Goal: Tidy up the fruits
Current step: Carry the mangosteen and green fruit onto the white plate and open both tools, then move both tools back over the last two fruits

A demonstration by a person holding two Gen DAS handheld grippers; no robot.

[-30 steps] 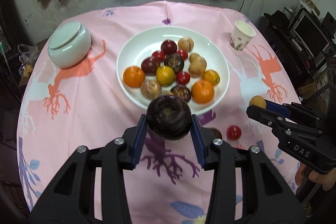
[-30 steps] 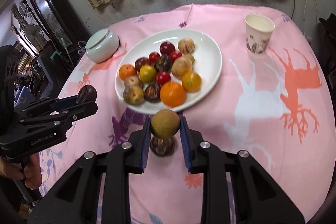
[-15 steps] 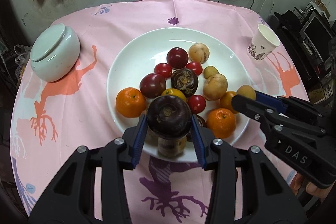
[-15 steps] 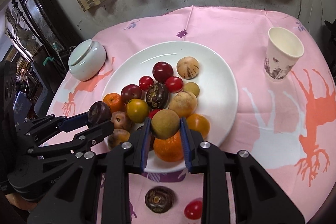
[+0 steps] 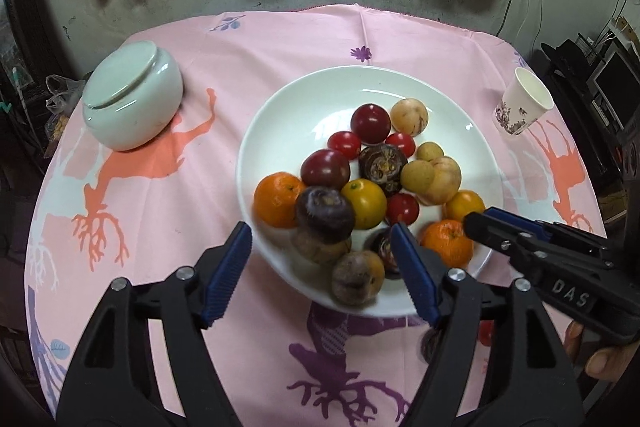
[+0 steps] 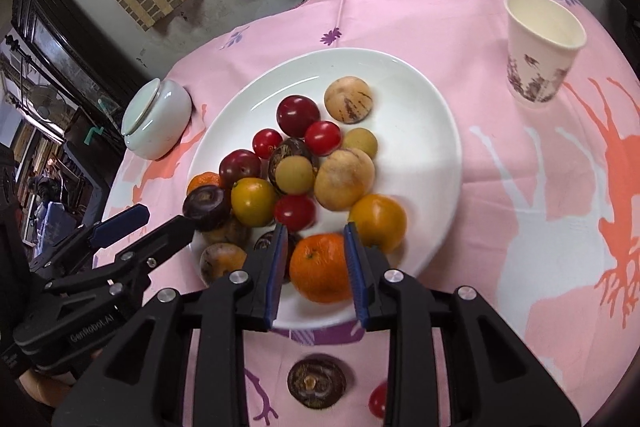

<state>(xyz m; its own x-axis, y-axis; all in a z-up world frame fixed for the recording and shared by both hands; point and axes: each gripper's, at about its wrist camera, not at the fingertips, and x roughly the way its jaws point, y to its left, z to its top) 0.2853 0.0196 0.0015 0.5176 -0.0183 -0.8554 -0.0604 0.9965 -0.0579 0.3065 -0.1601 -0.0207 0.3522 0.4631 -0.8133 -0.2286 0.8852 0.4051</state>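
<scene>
A white plate (image 5: 280, 115) (image 6: 420, 115) on the pink tablecloth holds several fruits: oranges, red tomatoes, dark plums, brown round fruits. My left gripper (image 5: 322, 267) is open over the plate's near edge; the dark purple mangosteen (image 5: 325, 214) (image 6: 207, 207) lies on the fruit pile just ahead of it. My right gripper (image 6: 316, 263) is open, its jaws standing either side of an orange (image 6: 320, 267); the small brown fruit (image 6: 295, 174) (image 5: 417, 177) rests on the pile. Another mangosteen (image 6: 317, 381) and a red tomato (image 6: 378, 399) lie on the cloth near the plate.
A pale green lidded jar (image 5: 132, 101) (image 6: 156, 119) stands left of the plate. A paper cup (image 5: 522, 101) (image 6: 540, 47) stands at the right. Dark furniture surrounds the round table.
Both grippers moved forward over the plate and opened. The left let go of the mangosteen and the right let go of the brown fruit; both fruits now lie on the pile.
</scene>
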